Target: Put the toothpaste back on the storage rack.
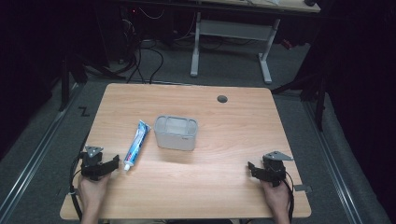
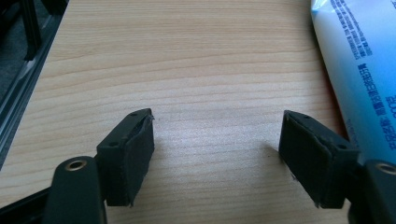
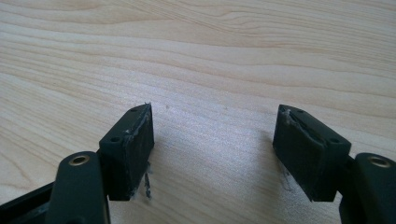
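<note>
A light wooden table [image 1: 224,177] carries a grey rectangular plastic basket [image 1: 176,132] near its middle, with a blue-and-white toothpaste tube [image 1: 136,144] lying flat just beside the basket's left, white cap toward the person. The black left gripper [image 1: 113,164] sits near that cap, jaws wide apart over bare wood. The black right gripper [image 1: 252,169] rests well apart at the table's right front, jaws equally wide and holding nothing.

Left gripper [image 1: 110,164] and right gripper [image 1: 252,168] – jaws spread wide

The tube [image 2: 362,70] carries small blue print, too blurred to read. No other text is legible.
</note>
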`<state>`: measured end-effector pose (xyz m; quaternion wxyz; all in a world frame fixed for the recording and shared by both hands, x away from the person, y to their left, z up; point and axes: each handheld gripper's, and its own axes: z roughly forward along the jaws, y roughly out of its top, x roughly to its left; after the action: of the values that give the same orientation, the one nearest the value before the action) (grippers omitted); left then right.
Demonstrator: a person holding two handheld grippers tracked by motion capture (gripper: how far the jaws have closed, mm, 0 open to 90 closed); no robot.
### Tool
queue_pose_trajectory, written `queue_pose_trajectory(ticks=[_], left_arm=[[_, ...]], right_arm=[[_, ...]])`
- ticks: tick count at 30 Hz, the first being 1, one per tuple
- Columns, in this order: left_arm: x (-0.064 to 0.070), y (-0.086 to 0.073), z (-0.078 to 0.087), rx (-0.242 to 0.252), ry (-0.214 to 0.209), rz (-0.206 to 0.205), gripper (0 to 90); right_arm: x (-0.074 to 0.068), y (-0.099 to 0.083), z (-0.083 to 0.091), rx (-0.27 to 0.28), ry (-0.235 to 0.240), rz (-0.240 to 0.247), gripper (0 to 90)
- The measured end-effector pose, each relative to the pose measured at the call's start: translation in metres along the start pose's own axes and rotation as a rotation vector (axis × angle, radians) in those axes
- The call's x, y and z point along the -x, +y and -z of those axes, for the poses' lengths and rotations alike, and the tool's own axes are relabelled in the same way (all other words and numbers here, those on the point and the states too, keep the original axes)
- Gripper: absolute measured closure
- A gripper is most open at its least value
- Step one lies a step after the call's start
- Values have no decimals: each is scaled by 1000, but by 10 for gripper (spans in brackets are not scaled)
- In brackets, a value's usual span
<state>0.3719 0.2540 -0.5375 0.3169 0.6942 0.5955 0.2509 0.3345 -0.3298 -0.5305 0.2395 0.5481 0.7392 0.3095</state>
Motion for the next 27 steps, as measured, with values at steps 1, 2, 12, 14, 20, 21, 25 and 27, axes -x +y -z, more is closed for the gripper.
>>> queue_pose_trajectory(ticks=[1,2,12,14,20,21,25,27], left_arm=[[1,0,0,-1,6,-5,265],[1,0,0,-1,6,-5,265],[-3,0,1,-2,-26,4,228],[-3,0,2,-13,-26,7,211],[-4,-1,5,-15,-50,13,222],[-3,-1,5,-14,-51,11,222],[-3,-1,9,-11,-69,24,238],[-4,-1,10,-9,-77,27,249]], right_arm=[[0,0,0,0,0,1,291],[0,0,0,0,0,1,291],[0,0,0,0,1,1,292],[0,0,0,0,1,2,292],[0,0,0,0,1,1,292],[0,0,0,0,1,2,292],[0,0,0,1,2,3,292],[0,0,0,1,2,4,292]])
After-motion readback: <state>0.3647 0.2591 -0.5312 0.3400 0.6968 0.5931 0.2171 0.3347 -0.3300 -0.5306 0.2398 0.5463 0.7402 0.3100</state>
